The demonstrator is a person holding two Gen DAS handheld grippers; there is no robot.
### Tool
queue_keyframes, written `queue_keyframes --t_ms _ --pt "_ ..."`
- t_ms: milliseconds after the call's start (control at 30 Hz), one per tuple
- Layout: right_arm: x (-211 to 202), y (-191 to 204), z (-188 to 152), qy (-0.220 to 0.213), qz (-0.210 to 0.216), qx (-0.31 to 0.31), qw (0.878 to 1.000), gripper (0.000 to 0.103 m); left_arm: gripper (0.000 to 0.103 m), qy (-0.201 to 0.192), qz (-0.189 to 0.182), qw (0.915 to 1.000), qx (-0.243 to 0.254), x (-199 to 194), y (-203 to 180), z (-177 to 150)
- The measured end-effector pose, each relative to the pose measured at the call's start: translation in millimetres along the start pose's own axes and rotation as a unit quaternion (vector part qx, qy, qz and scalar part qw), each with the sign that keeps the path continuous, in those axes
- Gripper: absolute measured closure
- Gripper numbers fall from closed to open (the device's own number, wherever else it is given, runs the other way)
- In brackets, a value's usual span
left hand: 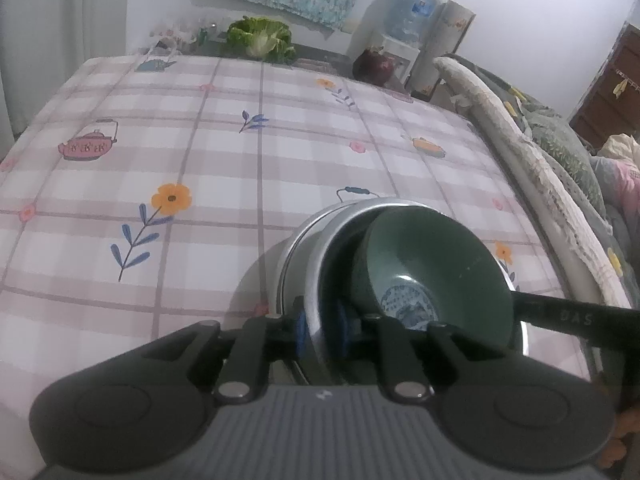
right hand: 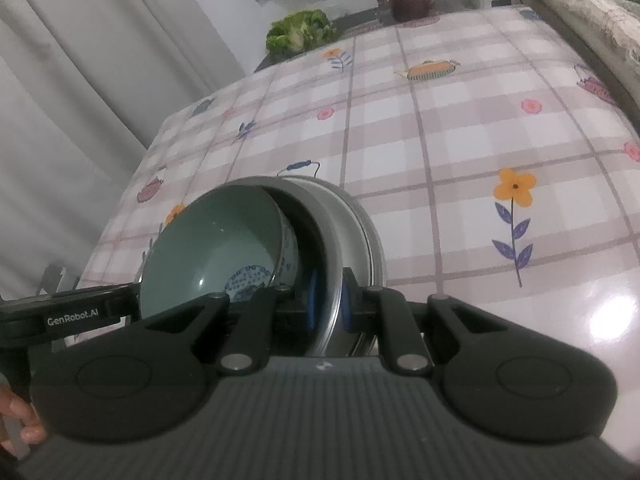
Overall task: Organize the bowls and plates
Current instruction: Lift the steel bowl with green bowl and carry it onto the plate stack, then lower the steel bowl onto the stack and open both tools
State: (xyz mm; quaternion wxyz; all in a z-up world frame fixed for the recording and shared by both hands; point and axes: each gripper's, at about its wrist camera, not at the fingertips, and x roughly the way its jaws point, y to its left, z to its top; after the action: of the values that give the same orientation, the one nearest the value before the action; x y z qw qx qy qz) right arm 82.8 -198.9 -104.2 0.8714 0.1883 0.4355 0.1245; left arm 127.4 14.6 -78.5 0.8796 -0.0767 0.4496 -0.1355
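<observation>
I have both grippers clamped on the same steel bowl [left hand: 316,264], one at each side of its rim. My left gripper [left hand: 323,330] pinches the thin wall between its blue pads [left hand: 301,330], jaws nearly together, one pad outside and one inside. My right gripper [right hand: 329,305] does the same on the opposite side, its pads [right hand: 311,300] straddling the rim, almost closed. I take the bowl at two points, I think, because a single pinch on so thin an edge would let it swing and tip. Inside it sits a green bowl [left hand: 432,256] with a blue pattern at its bottom, leaning tilted against the steel wall, not nested flat; it rides as cargo, so I judge a level carry matters or it will slide. From the right wrist view I see the other gripper's arm [right hand: 80,308] reaching in from the left, which confirms we face each other across the bowl. The stack is low over the checked tablecloth [left hand: 160,140], near the table's edge; whether it rests on the cloth I cannot tell. A cabbage [left hand: 260,38] and a dark teapot [left hand: 374,66] stand well apart at the far end.
</observation>
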Motion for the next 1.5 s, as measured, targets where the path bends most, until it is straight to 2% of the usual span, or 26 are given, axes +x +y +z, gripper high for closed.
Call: queue_keyframes --t_ms 233,367,433,500,533,600,667,800,900,1000,1133,1233,1333,1400,1500 --pt "-7 8 2 -0.03 -0.026 -0.042 0.998 0.09 0.08 -0.03 0.019 0.9991 0.023 -12 -6 4" --pt "-12 6 0 -0.037 -0.026 -0.036 0.998 0.085 0.059 -0.045 0.028 0.9983 0.023 -24 -4 4" --pt "-18 4 -2 -0.045 -0.021 -0.029 0.998 0.078 0.051 -0.05 0.031 0.998 0.025 -30 -3 4" --pt "-27 1 -3 -0.055 -0.02 -0.019 0.998 0.068 0.033 -0.057 0.032 0.9974 0.029 -40 -3 1" --pt "-32 -1 -4 -0.061 -0.017 -0.013 0.998 0.06 0.031 -0.062 0.035 0.997 0.032 -44 -4 0" --pt "-47 -7 -8 -0.077 -0.011 0.0 0.997 0.051 0.021 -0.074 0.042 0.9955 0.041 -55 -7 -4" --pt "-61 -9 -12 -0.092 -0.01 0.005 0.996 0.047 0.016 -0.085 0.048 0.9938 0.053 -65 -11 -8" --pt "-95 -8 -22 -0.122 -0.018 -0.003 0.992 0.028 0.004 -0.105 0.06 0.9893 0.082 -86 -21 -18" --pt "-120 1 -32 -0.141 -0.016 -0.019 0.99 0.014 0.0 -0.107 0.066 0.9868 0.102 -97 -30 -28" --pt "-139 14 -47 -0.148 -0.024 -0.039 0.988 0.001 0.0 -0.101 0.081 0.9868 0.097 -105 -33 -39" --pt "-155 32 -71 -0.144 -0.045 -0.064 0.986 0.001 0.0 -0.096 0.112 0.9854 0.085 -112 -36 -53" --pt "-155 40 -87 -0.13 -0.058 -0.055 0.988 0.001 0.0 -0.096 0.127 0.9841 0.079 -116 -41 -62" --pt "-145 45 -101 -0.098 -0.06 -0.04 0.993 0.001 0.0 -0.099 0.125 0.9846 0.072 -120 -48 -68" --pt "-138 50 -108 -0.074 -0.066 -0.035 0.994 0.001 0.0 -0.088 0.117 0.9861 0.079 -121 -52 -69" --pt "-134 60 -116 -0.065 -0.082 -0.042 0.994 0.001 0.0 -0.077 0.121 0.9852 0.095 -118 -61 -73"
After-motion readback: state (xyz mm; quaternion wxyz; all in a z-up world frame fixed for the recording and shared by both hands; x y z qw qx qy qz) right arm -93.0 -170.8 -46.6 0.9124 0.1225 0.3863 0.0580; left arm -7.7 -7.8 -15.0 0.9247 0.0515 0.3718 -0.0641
